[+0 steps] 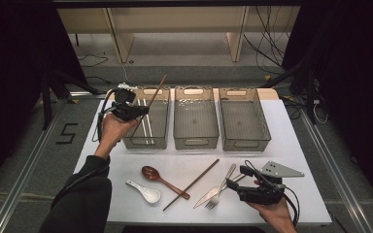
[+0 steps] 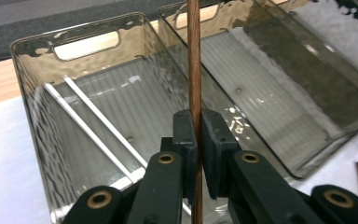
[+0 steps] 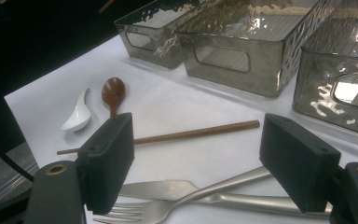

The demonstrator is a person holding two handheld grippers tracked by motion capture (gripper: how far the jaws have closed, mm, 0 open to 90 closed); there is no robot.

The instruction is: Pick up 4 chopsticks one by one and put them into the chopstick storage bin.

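While the left tongs (image 1: 137, 110) hang over the leftmost bin (image 1: 148, 141), they are clamped on a brown chopstick (image 2: 194, 56), which slants up and away over the bin's far rim. Down in that bin two white chopsticks (image 2: 91, 123) lie side by side on the ribbed floor, directly beneath the held stick. Just beside it stand the middle bin (image 1: 196, 138) and the right bin (image 1: 245, 138), all three in a row across the far half of the white worktop (image 1: 296, 160).

Nearer the person, the right tongs (image 1: 237, 180) hover low over the worktop with their jaws spread wide and nothing between them. Right under them a steel fork (image 3: 168, 209) crosses a table knife (image 3: 168, 189). A second brown chopstick (image 3: 200, 132) lies at a slant just beyond those, between the tongs and the bins. Further to the left rest a brown wooden spoon (image 1: 158, 177) and a white ceramic spoon (image 1: 144, 191), close together, with the chopstick's near end beside them.
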